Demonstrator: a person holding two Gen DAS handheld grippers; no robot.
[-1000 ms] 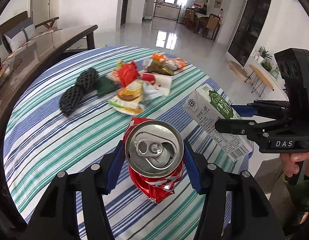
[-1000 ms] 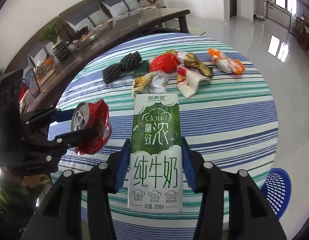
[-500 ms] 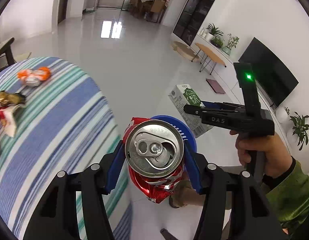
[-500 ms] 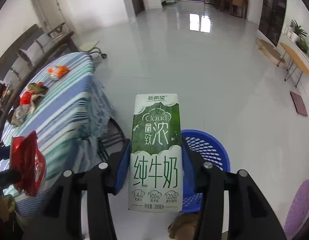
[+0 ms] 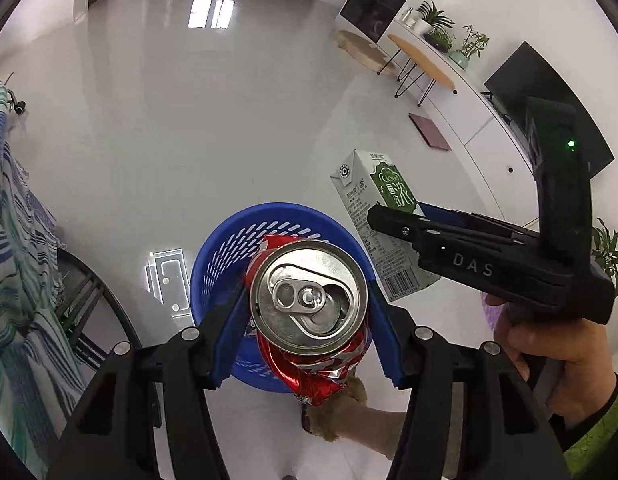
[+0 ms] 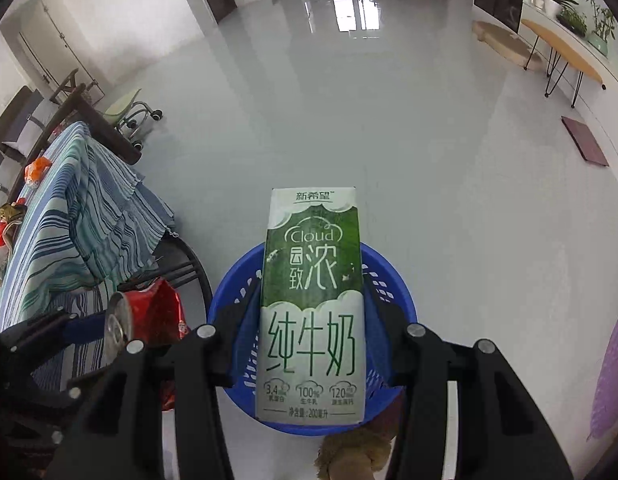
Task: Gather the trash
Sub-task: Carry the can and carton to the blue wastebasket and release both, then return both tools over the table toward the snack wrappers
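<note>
My left gripper (image 5: 307,320) is shut on a crushed red soda can (image 5: 309,300) and holds it over a blue plastic basket (image 5: 221,264) that stands on the floor. My right gripper (image 6: 311,320) is shut on a green and white milk carton (image 6: 313,304) and holds it above the same basket (image 6: 393,284). The carton (image 5: 373,216) and the right gripper (image 5: 393,220) show at the right of the left wrist view. The can (image 6: 149,312) and the left gripper (image 6: 93,332) show at the lower left of the right wrist view.
The round table with a striped cloth (image 6: 69,216) stands to the left, with several wrappers (image 6: 13,216) on it. A glossy grey floor (image 6: 349,120) spreads ahead. A low wooden table (image 6: 561,48) and plants line the right wall. A furry slipper (image 6: 353,456) is below the basket.
Both grippers have swung away from the table with their loads and now hang over the blue basket, which fills more of both views.
</note>
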